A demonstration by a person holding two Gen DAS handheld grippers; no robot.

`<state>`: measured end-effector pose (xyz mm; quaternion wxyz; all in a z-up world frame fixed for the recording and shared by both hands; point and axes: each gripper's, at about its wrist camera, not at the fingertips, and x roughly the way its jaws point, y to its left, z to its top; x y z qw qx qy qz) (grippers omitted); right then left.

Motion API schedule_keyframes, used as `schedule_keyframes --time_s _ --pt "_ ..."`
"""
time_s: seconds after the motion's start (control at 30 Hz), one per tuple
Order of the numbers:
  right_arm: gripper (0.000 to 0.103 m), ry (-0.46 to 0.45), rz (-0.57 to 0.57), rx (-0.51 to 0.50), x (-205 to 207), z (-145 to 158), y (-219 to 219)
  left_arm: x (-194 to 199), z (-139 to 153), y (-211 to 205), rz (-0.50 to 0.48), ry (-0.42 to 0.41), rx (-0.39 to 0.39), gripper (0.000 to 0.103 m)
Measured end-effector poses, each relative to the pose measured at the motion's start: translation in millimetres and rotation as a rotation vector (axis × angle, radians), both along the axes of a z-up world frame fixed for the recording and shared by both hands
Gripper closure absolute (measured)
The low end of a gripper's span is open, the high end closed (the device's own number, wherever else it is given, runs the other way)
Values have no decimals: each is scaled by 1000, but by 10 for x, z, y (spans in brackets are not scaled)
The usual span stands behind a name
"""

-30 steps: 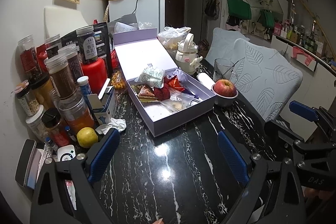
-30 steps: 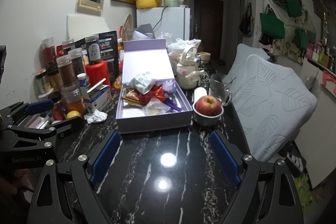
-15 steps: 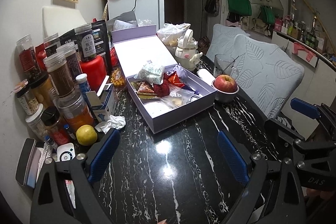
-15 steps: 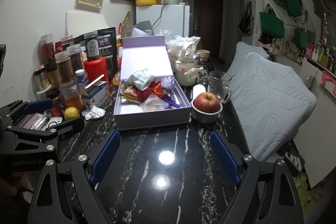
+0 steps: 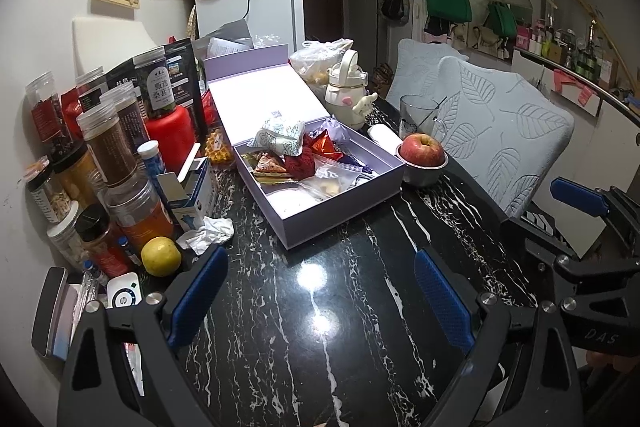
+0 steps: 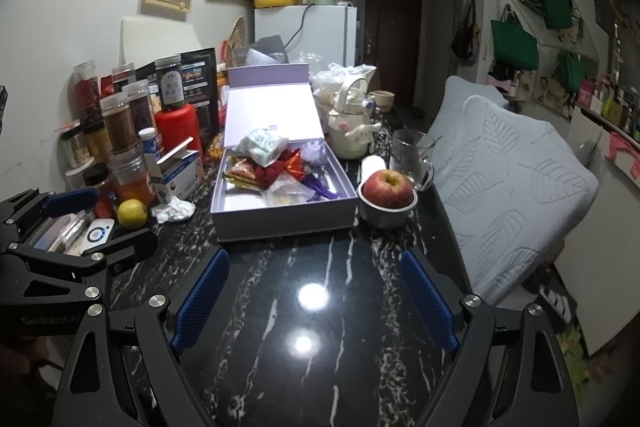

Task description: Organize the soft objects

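From the left wrist, a bare stretch of black marble table [image 5: 320, 327] lies between the camera and the lavender box [image 5: 320, 183], which sits with its lid folded back. Jars [image 5: 108, 147] and bottles crowd the left edge by the wall, with a lemon [image 5: 161, 255] and a crumpled tissue [image 5: 208, 233] just in front of them. On the right, an apple in a metal bowl [image 5: 423, 158] stands beside the box, and a cushioned chair [image 5: 504, 139] lines the table's edge. The left gripper [image 5: 320, 301] has its blue fingers spread wide, holding nothing. The soft packets [image 5: 296, 155] lie heaped in the box, well ahead of the fingers.

From the right wrist, the same open marble [image 6: 312, 307] runs up to the box [image 6: 280, 187], with the bowl and apple [image 6: 386, 193] touching its right corner. The right gripper [image 6: 314, 301] is also spread wide and empty. The packets [image 6: 272, 163] sit straight ahead, well apart from it.
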<state>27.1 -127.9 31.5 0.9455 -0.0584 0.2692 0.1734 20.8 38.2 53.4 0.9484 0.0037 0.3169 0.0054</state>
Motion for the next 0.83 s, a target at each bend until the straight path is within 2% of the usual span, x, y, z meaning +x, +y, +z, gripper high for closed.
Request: schedule_keyframes --time_s 0.6,0.83 --pt "14 4 -11 -6 -110 -25 -46 -111 -31 0 -12 12 -4 7" --pt "14 14 -15 -5 -115 -65 -42 -116 -99 1 7 22 27 7"
